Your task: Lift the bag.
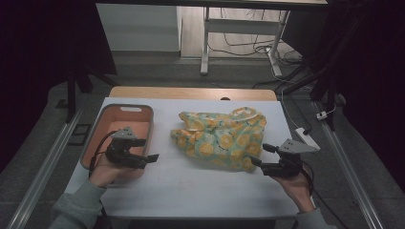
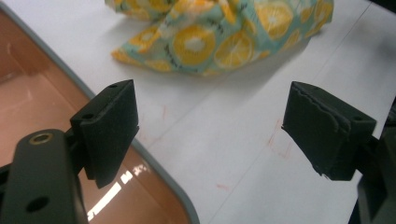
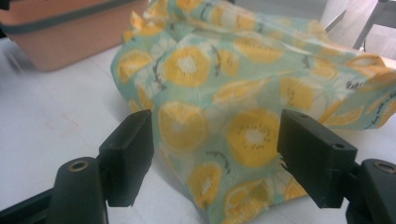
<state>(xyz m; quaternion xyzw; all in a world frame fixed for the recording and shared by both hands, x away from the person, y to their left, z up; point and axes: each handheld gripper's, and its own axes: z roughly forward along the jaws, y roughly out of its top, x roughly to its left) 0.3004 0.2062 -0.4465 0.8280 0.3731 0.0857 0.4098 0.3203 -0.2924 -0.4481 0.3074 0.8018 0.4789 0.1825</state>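
A crumpled mint-green cloth with yellow citrus slices (image 1: pixel 219 138) lies on the white table (image 1: pixel 191 186), right of centre. My right gripper (image 1: pixel 260 154) is open at the cloth's near right edge. In the right gripper view its jaws stand wide apart (image 3: pixel 215 154), with the cloth (image 3: pixel 233 93) lying between and just beyond them and neither pad pressing on it. My left gripper (image 1: pixel 149 150) is open and holds nothing; it hangs over the right rim of a salmon-pink basket (image 1: pixel 95 138). In the left gripper view (image 2: pixel 210 130) one jaw is above the basket (image 2: pixel 28 93), and the cloth (image 2: pixel 219 37) lies farther off.
The basket stands at the table's left and looks empty inside. A white power strip (image 1: pixel 308 138) lies by the table's right edge. Bare white tabletop stretches between the two grippers. Beyond the table's far wooden edge are a desk frame and cables on the floor.
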